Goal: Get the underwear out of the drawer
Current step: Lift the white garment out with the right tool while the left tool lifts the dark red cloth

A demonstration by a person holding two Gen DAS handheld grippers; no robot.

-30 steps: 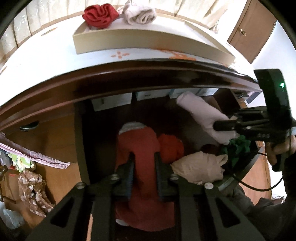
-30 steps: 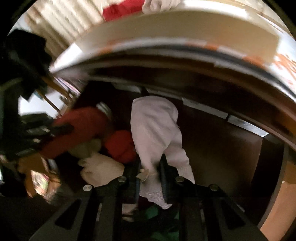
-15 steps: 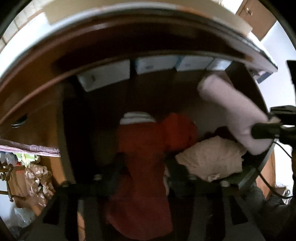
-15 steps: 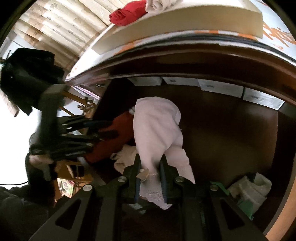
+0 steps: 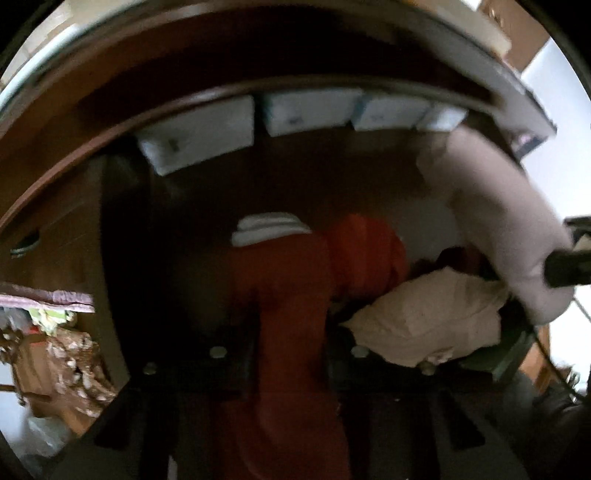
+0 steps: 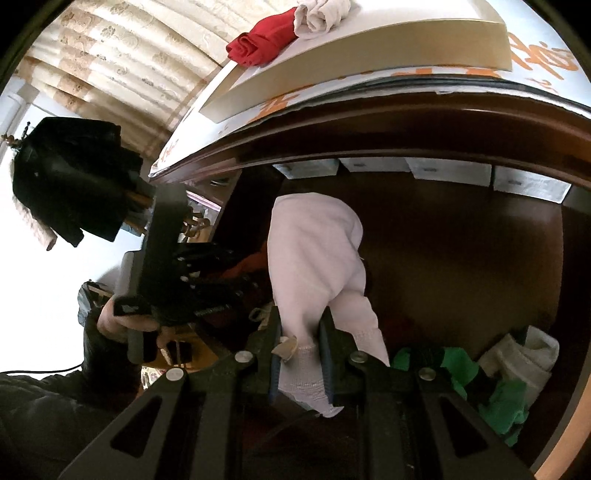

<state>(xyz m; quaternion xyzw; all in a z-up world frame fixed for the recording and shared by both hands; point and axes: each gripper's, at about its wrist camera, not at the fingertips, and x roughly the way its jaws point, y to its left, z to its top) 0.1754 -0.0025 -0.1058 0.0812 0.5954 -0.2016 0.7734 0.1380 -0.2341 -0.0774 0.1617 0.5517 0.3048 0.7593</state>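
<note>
Dark wooden drawer [image 6: 461, 236] pulled out under a white-topped counter [image 6: 535, 55] printed with orange marks; row of white boxes [image 5: 306, 110] along the drawer's back wall. Beige tray [image 6: 369, 70] on the counter, holding a red garment [image 6: 258, 44] and a white one [image 6: 325, 14]. Patterned curtain [image 6: 110, 66] behind; wooden door [image 5: 495, 22] at far right of left view. Right tongs [image 6: 301, 350] clamped on white underwear [image 6: 314, 258], lifted above the drawer floor, long axis running away from the tongs toward the drawer back, hem end hanging below the pads. Left tongs [image 5: 291, 354] blurred, closing astride red underwear [image 5: 288, 295] lying lengthwise in the drawer; contact not discernible. Beige garment [image 5: 424, 321] beside it, green cloth [image 6: 480, 384] at right.
</note>
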